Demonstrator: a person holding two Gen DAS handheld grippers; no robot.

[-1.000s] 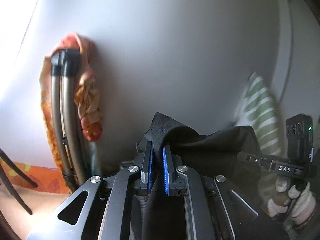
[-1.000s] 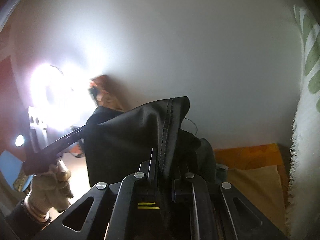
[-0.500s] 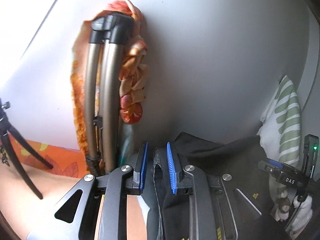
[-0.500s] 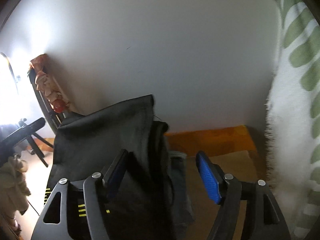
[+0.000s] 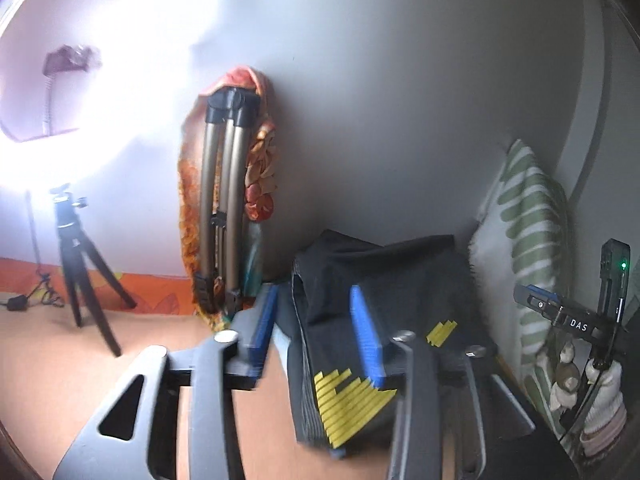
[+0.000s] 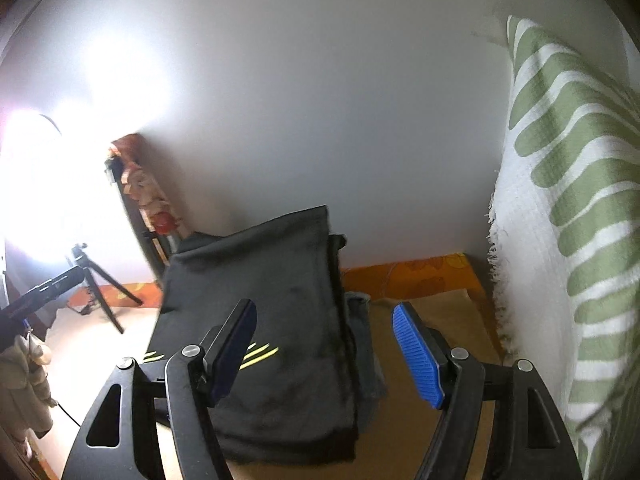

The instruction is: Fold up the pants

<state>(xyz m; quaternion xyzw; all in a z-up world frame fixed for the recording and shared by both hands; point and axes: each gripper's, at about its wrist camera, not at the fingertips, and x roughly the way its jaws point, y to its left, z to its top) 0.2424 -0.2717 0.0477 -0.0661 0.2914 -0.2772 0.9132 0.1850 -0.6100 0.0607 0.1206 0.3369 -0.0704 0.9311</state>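
1 second ago both of my grippers were clamped on the black pants [image 6: 276,304], which hung bunched above the surface. Now the pants lie folded flat on the tan surface [image 6: 436,304], far end against the white wall [image 6: 320,100].

My right gripper [image 6: 324,344] has let go: its jaws stand wide and hold nothing, the pants' right edge lying below the gap.

My left gripper [image 5: 312,328] is opening; the pants' near edge sits between the blue pads [image 5: 366,336] without being pressed.

The tripod [image 5: 78,272] and the cloth-draped folded stand [image 5: 226,208] have shifted further into the left view.

Writing: "DAS" on the right gripper [image 5: 580,320] in the left view. The pants carry yellow stripes [image 5: 348,404], no readable text.
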